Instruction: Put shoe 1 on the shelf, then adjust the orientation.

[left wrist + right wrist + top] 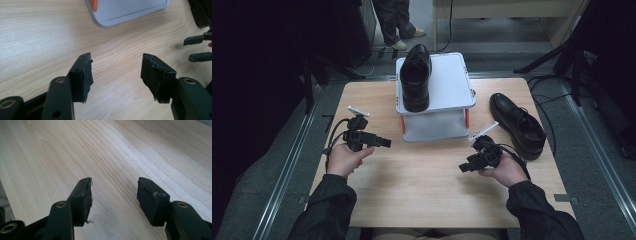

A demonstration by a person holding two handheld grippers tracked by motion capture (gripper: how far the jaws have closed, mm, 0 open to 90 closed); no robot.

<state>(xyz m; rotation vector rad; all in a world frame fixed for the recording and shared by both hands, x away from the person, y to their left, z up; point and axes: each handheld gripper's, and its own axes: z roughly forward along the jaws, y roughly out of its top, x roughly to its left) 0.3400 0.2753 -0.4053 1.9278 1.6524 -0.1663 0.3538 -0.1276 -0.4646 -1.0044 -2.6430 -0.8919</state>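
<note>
Both claws spread, empty: left claw [384,143], right claw [463,167], low over the bench [422,200]. One black shoe [415,77] sits on the white rack [452,82], other shoe [518,125] on bench right. Likely light, glossy, slippery; pinch collar edge.

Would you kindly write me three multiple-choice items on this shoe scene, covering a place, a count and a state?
1. Where does the shoe farther from the person stand?
A. on the floor
B. on the white rack's top shelf
C. on the rack's lower shelf

2. How many black shoes are there?
A. one
B. two
C. three

3. How are the left tongs?
A. shut on a shoe
B. shut on nothing
C. open, holding nothing

Answers: 1 B, it rests on the top of the white rack. 2 B, the second shoe lies on the table. 3 C, bare wood shows between the jaws.
</note>
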